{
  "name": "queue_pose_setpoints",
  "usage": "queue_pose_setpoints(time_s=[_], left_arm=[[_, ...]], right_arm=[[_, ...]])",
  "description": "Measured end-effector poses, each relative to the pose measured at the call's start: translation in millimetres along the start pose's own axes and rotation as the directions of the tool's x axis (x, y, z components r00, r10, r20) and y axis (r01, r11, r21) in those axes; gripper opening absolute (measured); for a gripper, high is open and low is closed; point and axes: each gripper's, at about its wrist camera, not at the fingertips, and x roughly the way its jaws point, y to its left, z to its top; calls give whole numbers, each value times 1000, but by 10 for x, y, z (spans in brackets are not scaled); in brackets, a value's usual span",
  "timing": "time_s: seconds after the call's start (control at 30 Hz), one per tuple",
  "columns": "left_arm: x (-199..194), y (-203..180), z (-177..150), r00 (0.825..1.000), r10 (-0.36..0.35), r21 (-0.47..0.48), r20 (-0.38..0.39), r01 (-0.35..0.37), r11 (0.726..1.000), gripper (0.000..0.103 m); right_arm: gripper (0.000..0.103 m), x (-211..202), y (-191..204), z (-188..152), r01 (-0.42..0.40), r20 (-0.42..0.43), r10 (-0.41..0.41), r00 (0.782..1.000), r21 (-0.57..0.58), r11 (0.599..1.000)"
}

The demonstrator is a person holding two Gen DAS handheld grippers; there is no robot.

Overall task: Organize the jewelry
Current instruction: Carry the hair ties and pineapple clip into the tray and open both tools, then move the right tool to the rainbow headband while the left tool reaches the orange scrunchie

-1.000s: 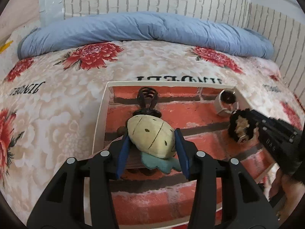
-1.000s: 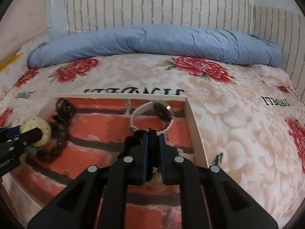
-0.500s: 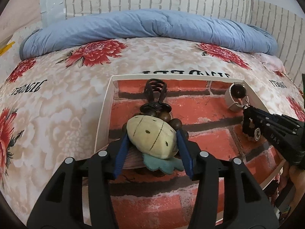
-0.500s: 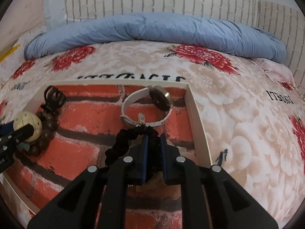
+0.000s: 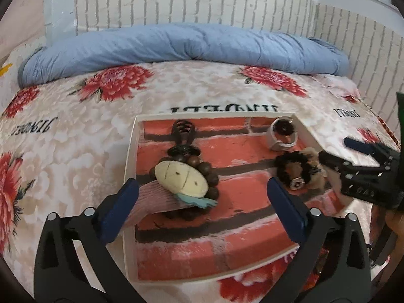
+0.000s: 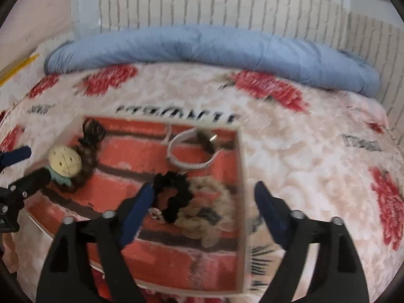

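Note:
A white-rimmed tray [image 5: 130,151] with a red brick lining lies on the bed. In it, the cream bead charm [image 5: 180,179] rests on a brown bead bracelet [image 5: 202,166] with a dark knot. My left gripper [image 5: 202,202] is open just behind them. A black scrunchie [image 6: 174,197] lies on a beige scrunchie [image 6: 209,217] by the tray's right wall [image 6: 241,176]. A white-strapped watch [image 6: 194,149] sits in the far right corner. My right gripper [image 6: 202,209] is open just above the scrunchies. The watch [image 5: 281,132] and black scrunchie [image 5: 293,169] also show in the left wrist view.
The tray sits on a floral bedspread [image 5: 75,139] with red flowers. A rolled blue blanket [image 5: 176,45] lies along the far edge, against a white brick-pattern wall [image 5: 202,0].
Both grippers have opened. The left let go of the cream charm, which now rests on the bracelet. The right let go of the black scrunchie, now lying on the beige one.

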Motion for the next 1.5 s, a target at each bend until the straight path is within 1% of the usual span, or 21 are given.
queue_pose_setpoints(time_s=[0.1, 0.13, 0.23, 0.3, 0.4, 0.43, 0.53, 0.63, 0.7, 0.73, 0.8, 0.87, 0.93, 1.0, 1.03, 1.1, 1.17, 1.27, 1.33, 1.43, 1.5], left_arm=[[-105, -44, -1, 1000, 2, 10, 2, -2, 1000, 98], [-134, -49, -17, 1000, 1, 9, -4, -1, 1000, 98], [-193, -56, -87, 999, 7, -4, -32, -7, 1000, 98], [-239, -76, -140, 998, 16, -2, -55, -16, 1000, 98], [-382, -127, -238, 997, 50, 1, -65, -50, 999, 98], [-454, -145, -284, 996, 52, -7, -66, -53, 999, 98], [-650, -200, -425, 996, 44, -29, -77, -46, 999, 98], [-862, -302, -613, 995, 52, -27, -80, -54, 998, 98], [-981, -373, -747, 994, 59, -24, -89, -61, 998, 98], [-1008, -408, -780, 992, 70, -18, -106, -72, 997, 98], [-1101, -452, -862, 989, 91, -18, -115, -94, 995, 98], [-1196, -465, -959, 990, 77, -33, -114, -81, 996, 98], [-1239, -473, -1047, 990, 84, -31, -115, -88, 996, 98], [-1248, -470, -1125, 988, 102, -34, -119, -106, 994, 98], [-1234, -445, -1168, 987, 101, -51, -125, -108, 993, 98], [-1202, -400, -1252, 988, 72, -94, -137, -86, 992, 98], [-1154, -384, -1296, 987, 57, -106, -149, -73, 992, 98], [-1073, -411, -1325, 983, 81, -87, -165, -97, 991, 98], [-1036, -410, -1327, 982, 77, -89, -173, -94, 992, 98], [-1000, -412, -1319, 982, 72, -96, -177, -90, 991, 98], [-976, -423, -1306, 981, 74, -97, -178, -93, 991, 98]], right_arm=[[92, -173, -141, 7, 42, 28, -43, 999, 17, 999], [93, -228, -203, 1, 53, 31, -54, 998, 29, 998], [93, -410, -442, -26, 57, 37, -61, 997, 93, 994], [93, -540, -568, -78, 46, 37, -50, 998, 113, 993], [94, -787, -767, -248, 71, 24, -73, 997, 103, 992], [94, -879, -840, -336, 95, 13, -97, 995, 94, 991], [94, -1064, -993, -583, 131, -10, -131, 991, 85, 988], [95, -1194, -1109, -859, 129, -30, -127, 992, 122, 984], [95, -1243, -1122, -1011, 119, -38, -114, 993, 136, 984], [95, -1267, -1120, -1081, 118, -43, -113, 993, 138, 983], [95, -1298, -1088, -1229, 122, -57, -116, 992, 132, 984], [95, -1329, -1053, -1341, 118, -64, -110, 992, 137, 983], [95, -1361, -1007, -1441, 99, -62, -90, 994, 145, 984], [95, -1371, -939, -1509, 96, -61, -89, 994, 132, 987], [95, -1356, -904, -1546, 102, -66, -95, 993, 119, 988], [95, -1321, -855, -1587, 109, -76, -102, 992, 101, 989], [95, -1283, -838, -1615, 112, -83, -104, 991, 94, 989], [95, -1244, -845, -1631, 110, -92, -100, 991, 112, 988], [95, -1225, -853, -1616, 97, -92, -86, 992, 117, 988], [95, -1212, -873, -1606, 119, -91, -109, 990, 125, 985], [95, -1196, -905, -1589, 93, -93, -79, 993, 156, 983]])
